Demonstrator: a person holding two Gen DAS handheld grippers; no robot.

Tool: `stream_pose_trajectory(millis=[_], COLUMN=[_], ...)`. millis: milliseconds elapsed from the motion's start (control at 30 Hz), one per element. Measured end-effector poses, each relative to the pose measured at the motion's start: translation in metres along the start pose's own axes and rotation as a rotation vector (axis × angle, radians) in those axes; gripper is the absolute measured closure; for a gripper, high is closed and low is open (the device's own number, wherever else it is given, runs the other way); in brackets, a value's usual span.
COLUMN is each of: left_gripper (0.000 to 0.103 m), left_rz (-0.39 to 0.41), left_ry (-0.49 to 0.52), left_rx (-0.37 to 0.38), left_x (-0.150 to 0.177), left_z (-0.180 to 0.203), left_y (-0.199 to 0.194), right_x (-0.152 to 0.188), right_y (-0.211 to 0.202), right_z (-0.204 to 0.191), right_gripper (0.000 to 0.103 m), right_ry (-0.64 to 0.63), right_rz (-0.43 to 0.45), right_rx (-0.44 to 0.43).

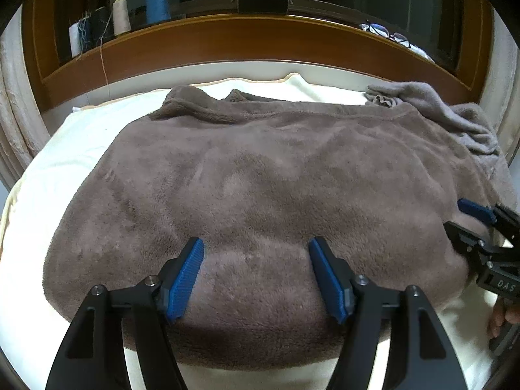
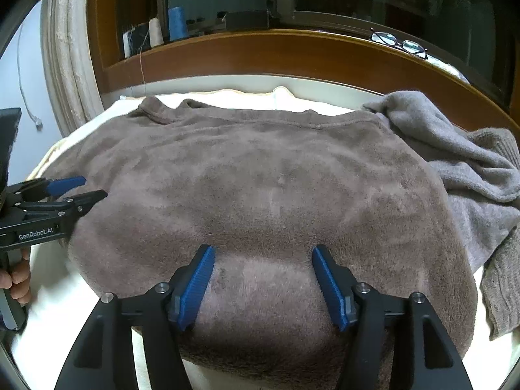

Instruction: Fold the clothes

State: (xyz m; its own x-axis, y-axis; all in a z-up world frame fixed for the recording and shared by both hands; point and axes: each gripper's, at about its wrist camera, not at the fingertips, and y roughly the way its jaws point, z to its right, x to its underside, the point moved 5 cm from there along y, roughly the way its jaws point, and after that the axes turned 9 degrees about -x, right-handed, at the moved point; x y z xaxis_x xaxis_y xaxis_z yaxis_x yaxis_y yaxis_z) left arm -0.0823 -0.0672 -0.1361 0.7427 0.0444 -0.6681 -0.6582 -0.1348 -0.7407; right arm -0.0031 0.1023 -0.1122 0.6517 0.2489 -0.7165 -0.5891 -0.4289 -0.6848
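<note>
You had the brown fleece garment (image 1: 260, 188) spread flat on the cream blanket (image 1: 42, 214), its collar at the far edge, beyond your fingertips. It looked smoothed and perhaps already folded once, though I could not tell how many layers lay there; the further folds and the final tidy stack still seemed to be ahead of you.

Your left gripper (image 1: 255, 253) hovered over the near hem with its jaws standing wide, the blue pads (image 1: 187, 279) apart and nothing pinched between them. Your right gripper (image 2: 263, 260) sat the same way over the hem further right: jaws wide, fleece beneath them but not clamped.

Just off the right fingers lay a crumpled grey knit garment (image 2: 455, 162), touching the fleece's right edge; judged from here, it could have caught in any fold toward that side. Well beyond both sets of fingers, the wooden ledge (image 1: 227, 45) carried thread spools (image 1: 157, 3) and a pair of glasses (image 1: 386, 34), clear of the work.
</note>
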Motion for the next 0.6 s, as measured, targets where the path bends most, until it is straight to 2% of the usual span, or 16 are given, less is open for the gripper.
stream_pose_trajectory(millis=[67,100,167,233,300,400,500,600], left_gripper=[0.031,0.029,0.023,0.022,0.022,0.022,0.021,0.021], left_rz=[0.005,0.015,0.048,0.046,0.026,-0.026,0.019,0.015], left_ry=[-0.023,-0.032,-0.045,-0.07,-0.1,-0.107,-0.018,-0.016], left_rx=[0.033,0.047,0.024,-0.006,-0.03,-0.046,-0.095,-0.089], left_x=[-0.006,-0.01,-0.021,-0.024,-0.024,-0.011,-0.003,-0.003], left_z=[-0.006,-0.009,-0.021,-0.034,-0.048,-0.059,-0.052,-0.053], left_y=[-0.008,-0.012,-0.019,-0.015,-0.006,0.015,0.017,0.016], right_x=[0.0,-0.001,-0.002,0.001,0.007,0.022,0.028,0.029], right_y=[-0.011,-0.019,-0.038,-0.054,-0.059,-0.046,-0.038,-0.036], right_z=[0.003,0.005,0.011,0.019,0.029,0.046,0.049,0.048], right_gripper=[0.035,0.03,0.023,0.023,0.022,0.022,0.019,0.017], right_ry=[0.035,0.052,0.067,0.084,0.119,0.197,0.218,0.214], right_rz=[0.019,0.037,0.086,0.117,0.108,0.037,0.01,0.009], right_rx=[-0.021,-0.025,0.018,0.075,0.094,0.105,0.089,0.09])
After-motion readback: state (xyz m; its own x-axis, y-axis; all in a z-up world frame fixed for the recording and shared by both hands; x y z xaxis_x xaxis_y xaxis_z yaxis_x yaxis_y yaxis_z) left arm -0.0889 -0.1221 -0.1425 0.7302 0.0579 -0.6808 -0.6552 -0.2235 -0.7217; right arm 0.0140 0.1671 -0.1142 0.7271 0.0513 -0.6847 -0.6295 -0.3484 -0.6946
